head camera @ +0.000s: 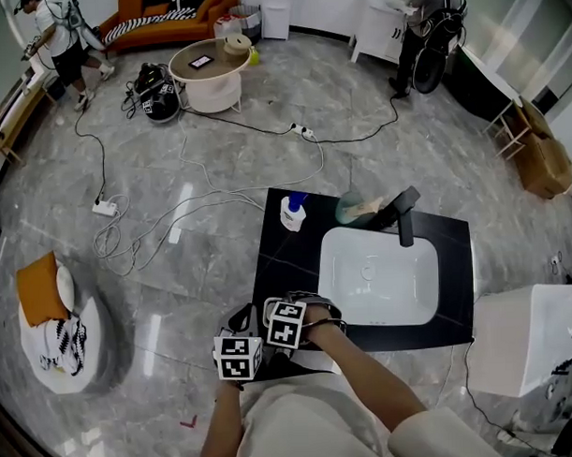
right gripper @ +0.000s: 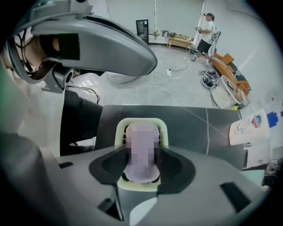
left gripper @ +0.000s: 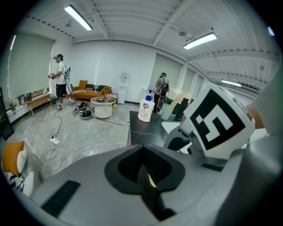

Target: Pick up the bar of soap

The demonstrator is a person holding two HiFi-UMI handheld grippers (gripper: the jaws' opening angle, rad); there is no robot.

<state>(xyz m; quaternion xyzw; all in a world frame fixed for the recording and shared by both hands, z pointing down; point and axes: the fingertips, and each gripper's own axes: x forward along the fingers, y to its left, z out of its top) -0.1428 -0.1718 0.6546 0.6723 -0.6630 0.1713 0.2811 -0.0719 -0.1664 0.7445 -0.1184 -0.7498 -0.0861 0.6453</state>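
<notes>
A pale lilac bar of soap lies in a cream soap dish on the black countertop. My right gripper has its dark pads pressed against both sides of the bar, which still rests in the dish. In the head view that gripper is at the counter's front left corner, and the soap itself is hidden under it. My left gripper is shut with its jaws meeting in a line. It hovers just left of the right one, off the counter's edge.
A white sink fills the right of the black countertop, with a black faucet behind it. A white pump bottle and a green cup stand at the back. Cables trail over the floor to the left.
</notes>
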